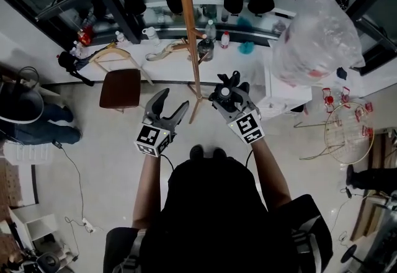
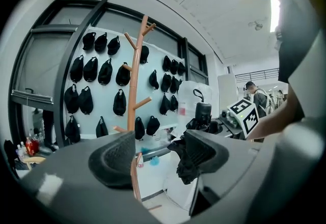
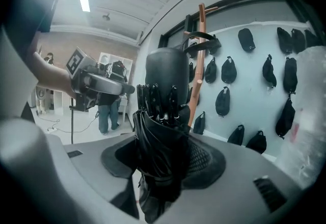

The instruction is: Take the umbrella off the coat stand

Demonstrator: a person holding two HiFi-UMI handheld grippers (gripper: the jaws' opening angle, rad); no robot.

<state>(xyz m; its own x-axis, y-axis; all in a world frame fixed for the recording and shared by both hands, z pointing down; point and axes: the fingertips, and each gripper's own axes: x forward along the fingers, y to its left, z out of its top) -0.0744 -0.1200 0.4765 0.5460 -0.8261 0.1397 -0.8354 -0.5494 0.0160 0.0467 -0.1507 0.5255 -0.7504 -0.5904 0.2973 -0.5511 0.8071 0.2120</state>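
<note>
While the head view is looking down on both tools side by side, the right gripper (image 1: 231,87) is clamping the folded black umbrella (image 1: 224,93) just right of the wooden coat stand (image 1: 186,23). The left gripper (image 1: 173,102) is hovering on the pole's other side with its jaws spread and nothing in them.

From above, the umbrella is showing only as a dark bundle with a round cap. The right gripper view is filling that in: both pads are pressing the pleated fabric from either side, and the ribs and handle are rising upright above the jaws. In that same view the umbrella's strap loop is overlapping the stand behind it, so contact is hard to judge there.

The left gripper view is settling the matter. It is showing the umbrella and its loop well right of the pole, against a big plastic bag (image 2: 187,90) and apart from every peg. It is also showing the pole running down behind the gap between its own open jaws.

Only the head view is taking in the brown chair (image 1: 120,88) left of the stand. Only the right gripper view is catching a person in jeans (image 3: 109,113) standing in the room behind.
</note>
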